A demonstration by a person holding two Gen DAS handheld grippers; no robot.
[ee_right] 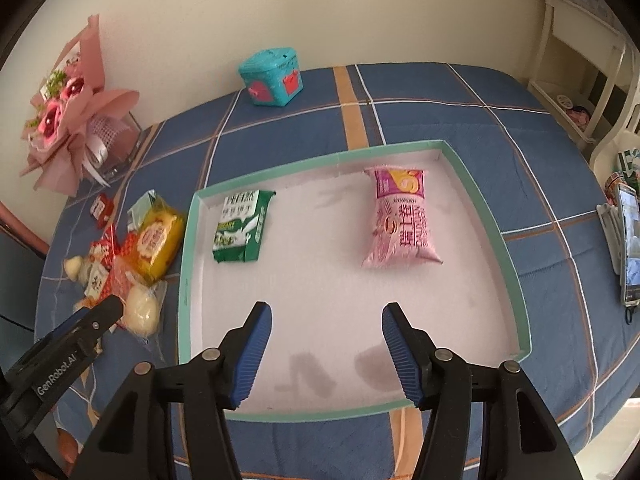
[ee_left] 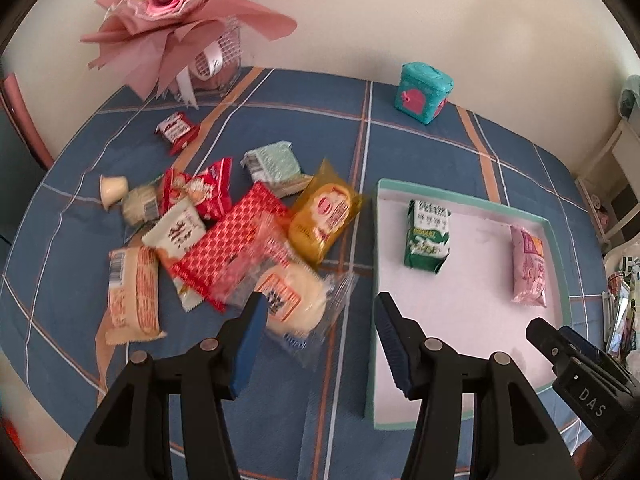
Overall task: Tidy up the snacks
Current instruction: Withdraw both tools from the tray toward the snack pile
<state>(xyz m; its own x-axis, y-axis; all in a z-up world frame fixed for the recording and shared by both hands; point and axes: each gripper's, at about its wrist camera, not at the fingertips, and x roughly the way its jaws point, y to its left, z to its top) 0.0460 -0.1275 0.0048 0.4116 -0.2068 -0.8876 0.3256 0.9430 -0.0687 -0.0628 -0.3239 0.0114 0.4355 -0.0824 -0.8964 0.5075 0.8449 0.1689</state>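
Note:
A shallow tray with a teal rim (ee_left: 460, 197) (ee_right: 312, 159) lies on the blue plaid tablecloth. In it lie a green-and-white packet (ee_left: 427, 239) (ee_right: 242, 225) and a pink packet (ee_left: 529, 266) (ee_right: 401, 218). A pile of snacks lies left of the tray: a yellow packet (ee_left: 325, 218) (ee_right: 160, 238), a red patterned packet (ee_left: 232, 242), a clear-wrapped pale bun (ee_left: 294, 306) (ee_right: 141, 309) and several others. My left gripper (ee_left: 320, 336) is open and empty above the cloth, between the bun and the tray. My right gripper (ee_right: 326, 344) is open and empty over the tray's near part.
A pink paper bouquet (ee_left: 180, 12) (ee_right: 68, 120) stands at the back left. A teal box (ee_left: 424, 92) (ee_right: 271, 76) sits at the back by the wall. A phone on a stand (ee_right: 628, 240) is at the right edge. White furniture (ee_right: 580, 60) stands beyond the table.

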